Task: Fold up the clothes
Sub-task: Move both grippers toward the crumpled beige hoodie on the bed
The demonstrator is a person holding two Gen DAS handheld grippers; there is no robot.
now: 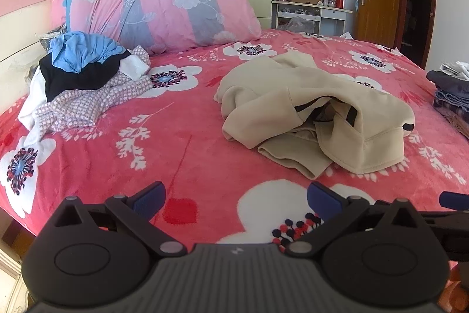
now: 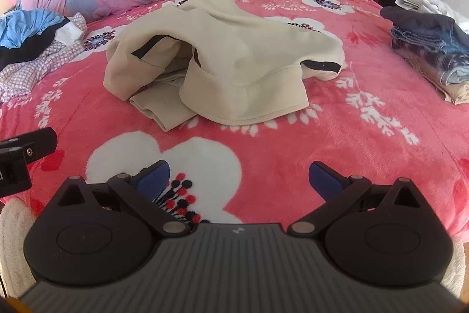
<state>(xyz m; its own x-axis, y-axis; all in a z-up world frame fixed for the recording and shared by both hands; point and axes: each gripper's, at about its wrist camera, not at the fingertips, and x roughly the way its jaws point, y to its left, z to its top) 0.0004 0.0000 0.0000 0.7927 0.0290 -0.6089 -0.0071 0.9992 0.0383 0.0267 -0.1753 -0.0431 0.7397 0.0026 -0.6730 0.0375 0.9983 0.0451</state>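
With the beige hoodie (image 2: 222, 60) lying crumpled at twelve o'clock mid-bed, and your left gripper (image 1: 236, 200) and right gripper (image 2: 239, 181) both spread and empty, pinch only its nearest hem (image 2: 249, 113), one layer.

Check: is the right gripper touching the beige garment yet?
Apart. The right wrist view shows the open right gripper short of the beige garment, with bare pink blanket between them.
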